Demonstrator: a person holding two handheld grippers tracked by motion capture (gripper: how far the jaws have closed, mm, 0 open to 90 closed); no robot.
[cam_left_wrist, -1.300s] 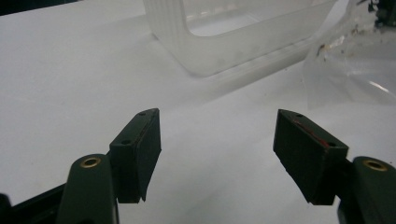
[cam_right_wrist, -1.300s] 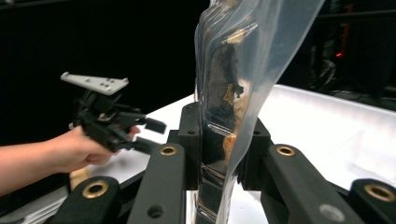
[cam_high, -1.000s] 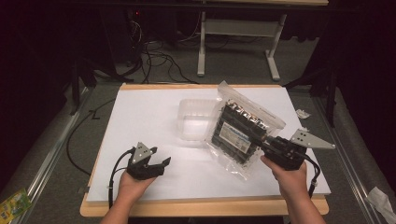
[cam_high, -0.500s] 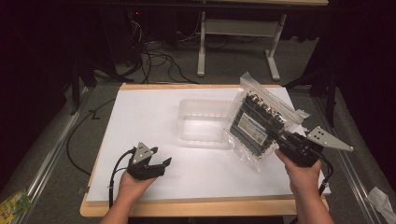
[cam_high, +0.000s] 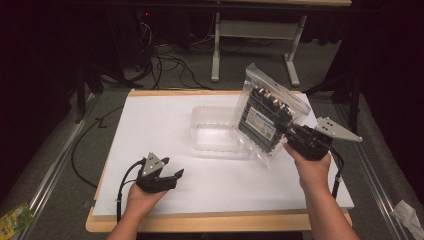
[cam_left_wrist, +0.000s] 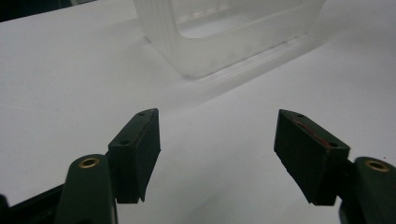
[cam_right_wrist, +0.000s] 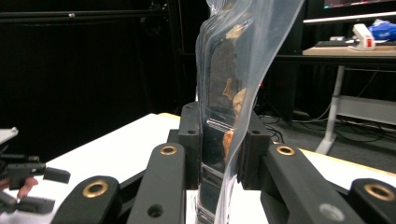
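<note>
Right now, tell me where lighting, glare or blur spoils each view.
High view: the white table sheet is brightly lit, surroundings nearly black; glare on the clear zip bag in the right gripper. Left gripper view: the clear plastic container is soft and washed out. Right gripper view: the bag smears, too close to focus.

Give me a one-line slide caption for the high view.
Right gripper lifts a bagged pack beside the clear tray; left gripper rests open.
</note>
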